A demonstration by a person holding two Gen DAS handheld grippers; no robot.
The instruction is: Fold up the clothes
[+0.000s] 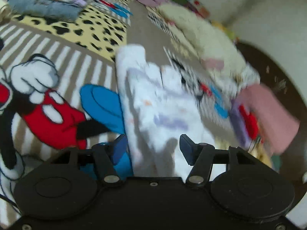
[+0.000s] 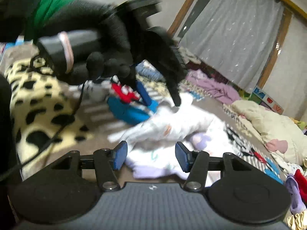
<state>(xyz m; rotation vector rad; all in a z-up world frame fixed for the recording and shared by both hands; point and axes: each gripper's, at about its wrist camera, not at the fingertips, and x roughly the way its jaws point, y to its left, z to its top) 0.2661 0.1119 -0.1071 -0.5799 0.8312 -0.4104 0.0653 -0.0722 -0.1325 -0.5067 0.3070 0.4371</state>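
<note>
1. The left gripper (image 1: 153, 147) has its fingers spread, with the white garment (image 1: 159, 111) between them, blurred.
2. The right gripper (image 2: 150, 153) is spread too, just short of the garment.
3. Judged mid-fold; next needs a firm pinch on an edge.

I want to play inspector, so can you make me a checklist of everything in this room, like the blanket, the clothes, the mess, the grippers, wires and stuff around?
Surface: cartoon mouse blanket with stripes and spotted yellow patches, spread flat.
Job's things: white printed garment lying rumpled between both grippers; folded stack at the far left.
Clutter: cream bedding, purple clothes, a pink cloth, loose coloured items at the right edge.
Grippers: left gripper open around the garment's near end; right gripper open, just above the garment; a black-gloved hand holds the left one.
Cables: a thin black cable trailing over the blanket.
Surroundings: grey curtain, wooden frame, pale walls.
</note>
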